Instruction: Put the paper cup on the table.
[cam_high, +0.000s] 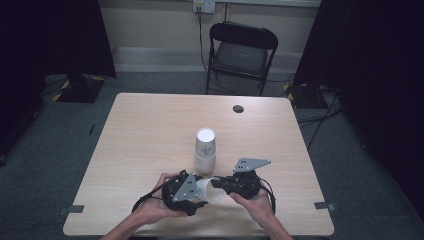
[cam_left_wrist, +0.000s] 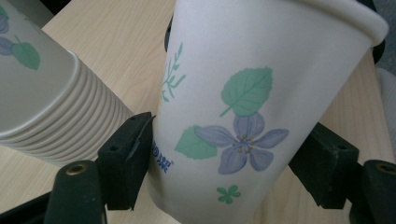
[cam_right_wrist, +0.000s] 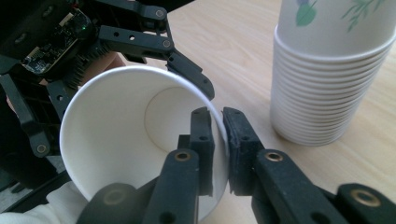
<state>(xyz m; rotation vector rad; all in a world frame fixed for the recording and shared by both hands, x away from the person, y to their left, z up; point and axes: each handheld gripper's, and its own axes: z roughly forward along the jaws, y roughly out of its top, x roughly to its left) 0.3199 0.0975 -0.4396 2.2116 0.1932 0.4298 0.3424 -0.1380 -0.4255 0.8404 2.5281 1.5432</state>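
While paper cup (cam_high: 211, 190) lies sideways between your hands near stack of cups (cam_high: 205, 150), left gripper (cam_left_wrist: 224, 163) clasps body, right gripper (cam_right_wrist: 217, 140) pinches rim. Light, thin-walled, crushable: squeeze gently.

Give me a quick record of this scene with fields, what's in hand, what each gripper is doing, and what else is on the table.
held item: single paper cup, lying sideways
left gripper: jaws around the cup's body
right gripper: one jaw inside the cup, one outside, wall between them
nearby: stack of cups, upside down, just beyond the grippers
surface: wooden table
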